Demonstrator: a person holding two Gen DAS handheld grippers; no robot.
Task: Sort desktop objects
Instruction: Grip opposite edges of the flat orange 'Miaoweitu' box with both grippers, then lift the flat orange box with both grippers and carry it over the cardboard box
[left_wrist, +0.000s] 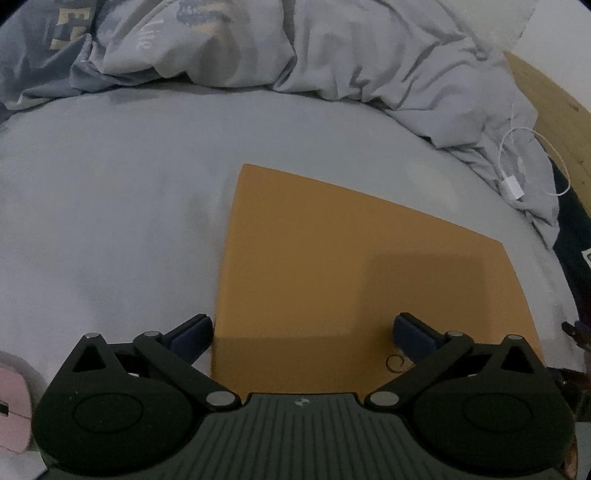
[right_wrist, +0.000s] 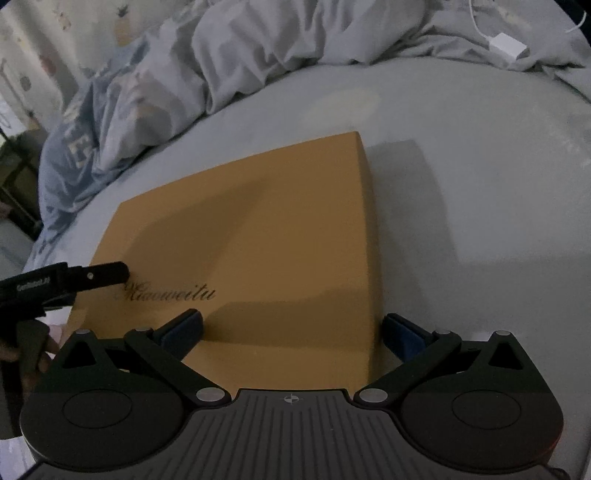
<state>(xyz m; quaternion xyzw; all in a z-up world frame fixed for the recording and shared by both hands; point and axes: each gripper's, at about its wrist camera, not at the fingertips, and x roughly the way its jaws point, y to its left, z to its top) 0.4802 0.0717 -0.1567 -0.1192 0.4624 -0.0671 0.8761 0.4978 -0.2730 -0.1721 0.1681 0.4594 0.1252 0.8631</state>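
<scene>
A flat orange-brown box (left_wrist: 351, 266) lies on a pale grey bed sheet (left_wrist: 110, 206); in the right wrist view the box (right_wrist: 266, 236) carries dark script lettering near its front left. My left gripper (left_wrist: 303, 332) is open over the box's near left edge, with nothing between its blue pads. My right gripper (right_wrist: 291, 332) is open above the box's near right corner, one pad over the lid and one just past its right edge. The left gripper's black finger (right_wrist: 99, 275) reaches in at the box's left side in the right wrist view.
A rumpled grey duvet (left_wrist: 332, 48) and a blue printed garment (right_wrist: 74, 147) are piled at the back. A white charger with its cable (left_wrist: 513, 188) lies at the right near a wooden headboard (left_wrist: 546, 99). A pink object (left_wrist: 13, 410) sits at the lower left.
</scene>
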